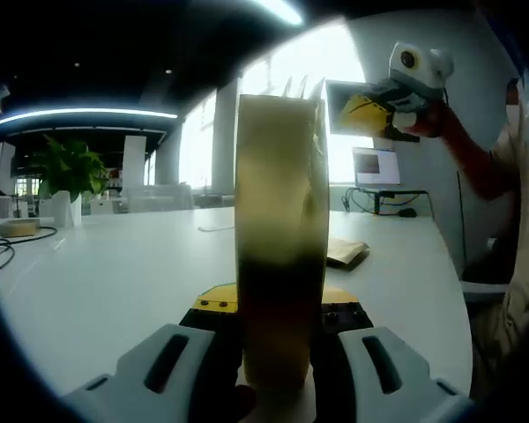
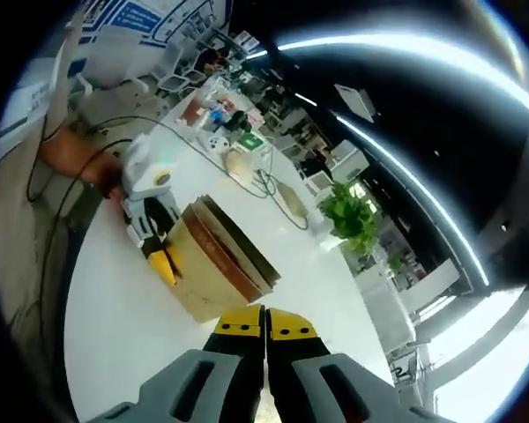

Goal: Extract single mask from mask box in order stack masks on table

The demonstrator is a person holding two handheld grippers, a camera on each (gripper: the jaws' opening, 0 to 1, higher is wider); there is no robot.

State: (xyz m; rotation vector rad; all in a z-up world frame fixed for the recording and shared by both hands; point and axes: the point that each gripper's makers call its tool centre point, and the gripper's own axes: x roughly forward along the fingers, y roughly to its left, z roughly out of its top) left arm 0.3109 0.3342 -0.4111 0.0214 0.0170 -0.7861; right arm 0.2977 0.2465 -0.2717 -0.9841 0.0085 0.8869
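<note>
While we clamp the mask box [image 1: 278,264] upright on the table [image 1: 106,273] with our left gripper [image 1: 273,370], it stays steady for pulling. Our right gripper [image 2: 265,352] hangs above, jaws closed with nothing visible between them.

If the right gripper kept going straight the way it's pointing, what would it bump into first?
Probably the mask box, right ahead of the right gripper with its fingers together; the left gripper holds it. Depth is uncertain.

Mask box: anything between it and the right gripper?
Nothing visible. In the right gripper view the right gripper sits with jaws together just short of the mask box, which the left gripper holds over the white table.
</note>
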